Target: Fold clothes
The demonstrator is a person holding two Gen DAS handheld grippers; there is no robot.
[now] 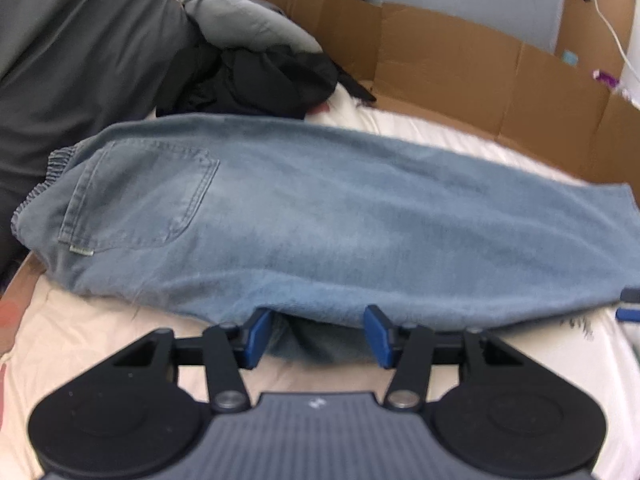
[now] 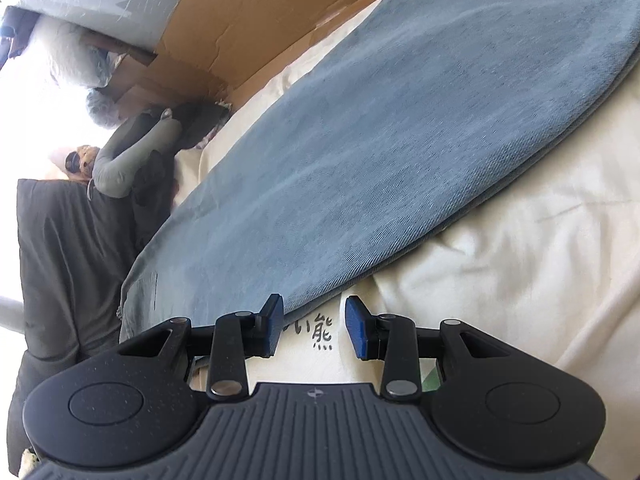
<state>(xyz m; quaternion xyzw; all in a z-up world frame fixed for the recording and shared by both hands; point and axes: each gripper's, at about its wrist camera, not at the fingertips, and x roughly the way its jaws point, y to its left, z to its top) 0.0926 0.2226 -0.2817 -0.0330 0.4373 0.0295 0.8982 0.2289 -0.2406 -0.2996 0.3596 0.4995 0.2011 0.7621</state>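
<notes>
Light blue jeans [image 1: 320, 216] lie folded lengthwise across a cream bedsheet [image 1: 100, 344], waistband at the left, back pocket up. My left gripper [image 1: 318, 334] is open at the jeans' near edge, and the denim hangs over the gap between its blue pads [image 1: 258, 338]. In the right wrist view the same jeans [image 2: 380, 152] run diagonally from lower left to upper right. My right gripper [image 2: 314, 326] is open, its left pad [image 2: 272, 326] touching the denim's lower edge, the right pad over the bare sheet [image 2: 520, 280].
Dark grey bedding [image 1: 80, 60] and a black garment heap [image 1: 264, 84] lie behind the jeans. Flattened cardboard [image 1: 460, 68] lines the far side. A soft toy [image 2: 84, 164] and a grey pillow [image 2: 132, 160] sit at the bed's end.
</notes>
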